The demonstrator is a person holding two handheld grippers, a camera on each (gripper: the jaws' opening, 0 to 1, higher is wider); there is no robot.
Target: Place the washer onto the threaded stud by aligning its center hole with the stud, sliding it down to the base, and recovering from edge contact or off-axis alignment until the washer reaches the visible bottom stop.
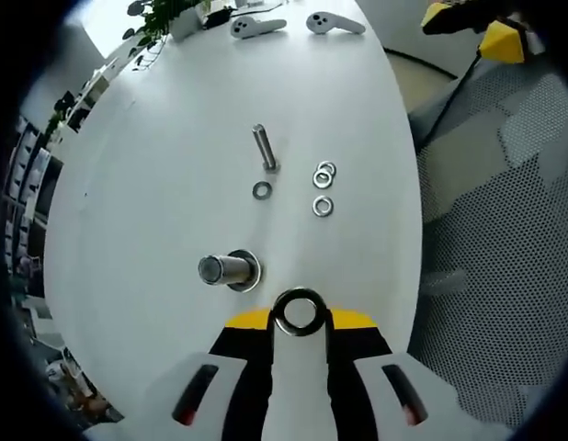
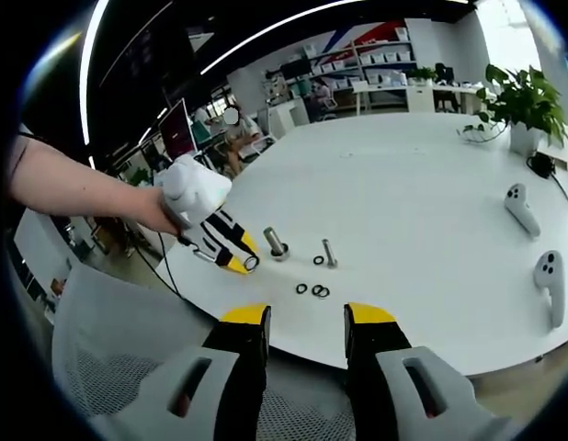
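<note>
Your left gripper (image 1: 301,317) has its yellow-tipped jaws clamped together on a washer (image 1: 300,311), the ring held flat-on to the camera with its hole wide open to view; it hangs just short of the big threaded stud (image 1: 223,269), which stands on the white table (image 1: 155,165) on a round base flange, a little to the left of the washer in the left gripper view; washer and stud are near but apart, not yet lined up.

Further out on the table there's a second, slimmer stud (image 1: 264,147) with a single loose washer (image 1: 262,190) lying at its foot; off to its right sit three spare washers (image 1: 323,182), two touching and one just below them; at the far edge lie two white controllers (image 1: 293,24) beside a potted plant (image 1: 164,16).

From the right gripper view you see your left hand (image 2: 160,216) wrapped round the left gripper, its tip right beside the big stud (image 2: 276,243); the slim stud (image 2: 329,253) stands just beyond, washers scattered near it on the table.

Your right gripper (image 2: 307,322) hovers off the table's near edge, jaws spread apart and holding nothing, well back from the studs; the controllers (image 2: 534,241) lie to its right.
</note>
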